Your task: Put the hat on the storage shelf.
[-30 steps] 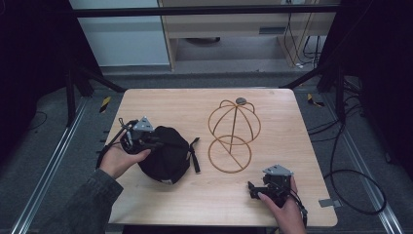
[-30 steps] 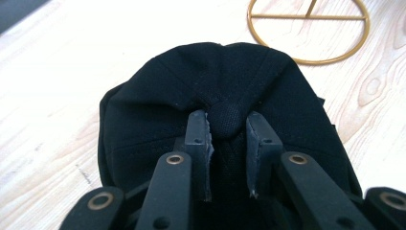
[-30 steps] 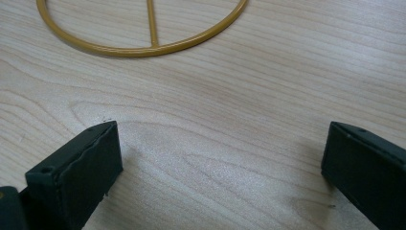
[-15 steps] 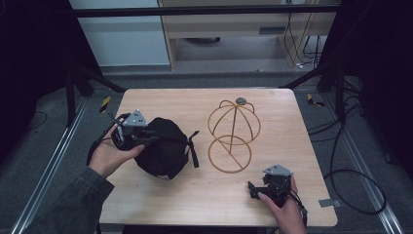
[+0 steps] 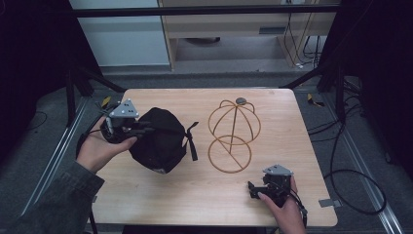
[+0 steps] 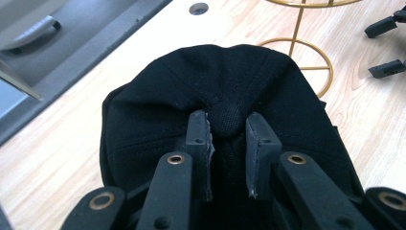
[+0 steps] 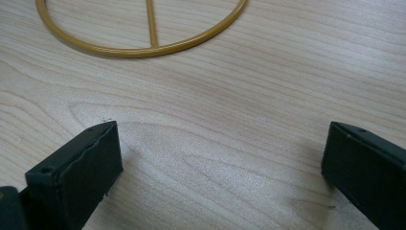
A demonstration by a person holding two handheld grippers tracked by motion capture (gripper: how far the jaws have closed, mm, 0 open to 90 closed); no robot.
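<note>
Your left tool [image 6: 225, 143] pinches the black cap [image 5: 158, 139] by its crown button [image 6: 225, 118], held left of the gold wire stand [image 5: 233, 139] for hanging there, while the right tool [image 7: 220, 167] rests released on the counter [image 5: 204, 190] near the stand.

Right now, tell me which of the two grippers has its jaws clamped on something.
The left gripper: its jaws pinch the black cap at the crown button. The right gripper stands wide open over bare table.

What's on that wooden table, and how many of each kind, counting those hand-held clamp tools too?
Black cap: 1
Gold wire hat stand: 1
Hand-held grippers: 2, the left gripper clamped on the cap's top button, the right gripper with jaws apart
Total: 4
</note>
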